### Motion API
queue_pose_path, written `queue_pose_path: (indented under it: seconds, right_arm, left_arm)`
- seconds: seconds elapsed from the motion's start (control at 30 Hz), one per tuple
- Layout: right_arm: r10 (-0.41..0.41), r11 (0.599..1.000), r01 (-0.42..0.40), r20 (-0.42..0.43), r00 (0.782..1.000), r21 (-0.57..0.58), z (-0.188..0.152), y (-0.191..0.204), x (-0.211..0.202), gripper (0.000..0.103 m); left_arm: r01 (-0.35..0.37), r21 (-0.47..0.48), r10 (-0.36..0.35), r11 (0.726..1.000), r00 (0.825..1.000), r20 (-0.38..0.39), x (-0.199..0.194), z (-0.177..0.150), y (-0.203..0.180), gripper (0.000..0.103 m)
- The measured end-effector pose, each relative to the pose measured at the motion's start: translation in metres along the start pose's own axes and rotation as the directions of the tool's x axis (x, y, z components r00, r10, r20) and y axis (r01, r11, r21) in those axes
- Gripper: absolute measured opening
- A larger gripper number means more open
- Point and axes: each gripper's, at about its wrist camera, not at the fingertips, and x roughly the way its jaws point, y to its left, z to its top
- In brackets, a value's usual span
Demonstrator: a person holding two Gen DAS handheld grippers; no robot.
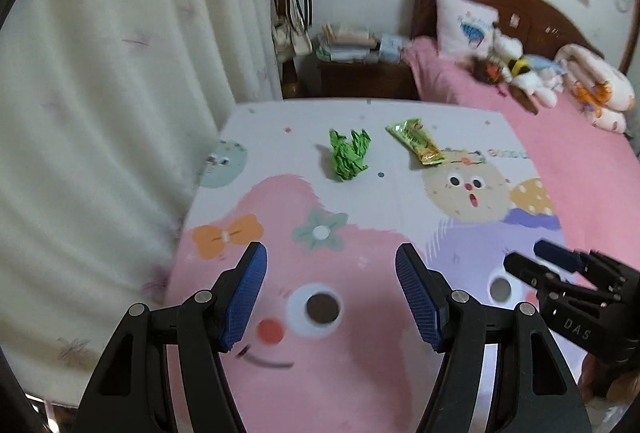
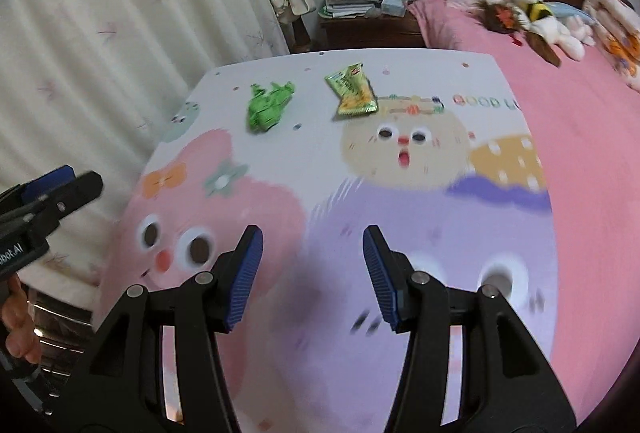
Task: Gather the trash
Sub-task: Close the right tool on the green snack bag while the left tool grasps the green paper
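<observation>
Across the cartoon-printed table (image 1: 360, 313) nothing sits at the near edge; both pieces of trash lie toward the far edge, well apart from my grippers. I hold the left gripper (image 1: 331, 297) and the right gripper (image 2: 313, 275) over the near edge, jaws spread wide on both and nothing between the blue pads.

Largest is the snack wrapper (image 2: 352, 92), lying flat toward the middle of the far edge. I judge it light, thin and slippery, so I would pinch a raised end instead of pressing down on the flat face.

Smaller, just to its left, the crumpled green paper (image 1: 349, 155) stands up in a loose ball. It looks weightless and soft, easy to squeeze across its bulk.

Motion blur smears the wrapper's print, so I cannot read it. I see no bin or bag in either view.
</observation>
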Motion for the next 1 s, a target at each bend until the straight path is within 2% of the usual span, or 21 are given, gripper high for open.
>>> queue_pose_path:
  seconds: [0.1,0.27,0.43,0.57,0.77,1.0]
  right_arm:
    - [0.011,0.999,-0.012,-0.035,0.999,-0.030,0.042,-0.023,0.048,0.049]
    - [0.011,0.999,-0.015,-0.079,0.997,-0.048,0.092,-0.043,0.121,0.049]
    - [0.011,1.000,-0.014,-0.107,0.994,-0.024,0.131,-0.056,0.183,0.049]
    - [0.007,1.000,-0.008,-0.134,0.991,-0.005,0.148,-0.064,0.221,0.049]
    - [-0.003,1.000,0.001,-0.152,0.988,-0.016,0.159,-0.064,0.254,0.049]
    - [-0.063,0.989,0.047,-0.109,0.992,-0.143,0.157,-0.045,0.268,0.049]
  left_arm:
    - [-0.005,-0.022,0.004,1.000,0.998,-0.057,0.057,0.034,-0.016,0.068]
    - [-0.021,-0.049,0.014,0.999,0.992,-0.129,0.142,0.075,-0.030,0.068]
    - [-0.031,-0.094,0.012,0.995,0.981,-0.191,0.205,0.100,-0.026,0.068]
    - [-0.049,-0.122,0.022,0.991,0.977,-0.213,0.236,0.111,-0.021,0.068]
    - [-0.067,-0.137,0.032,0.988,0.969,-0.244,0.275,0.127,-0.022,0.068]
    - [-0.107,-0.136,0.064,0.985,0.955,-0.289,0.318,0.132,-0.024,0.068]
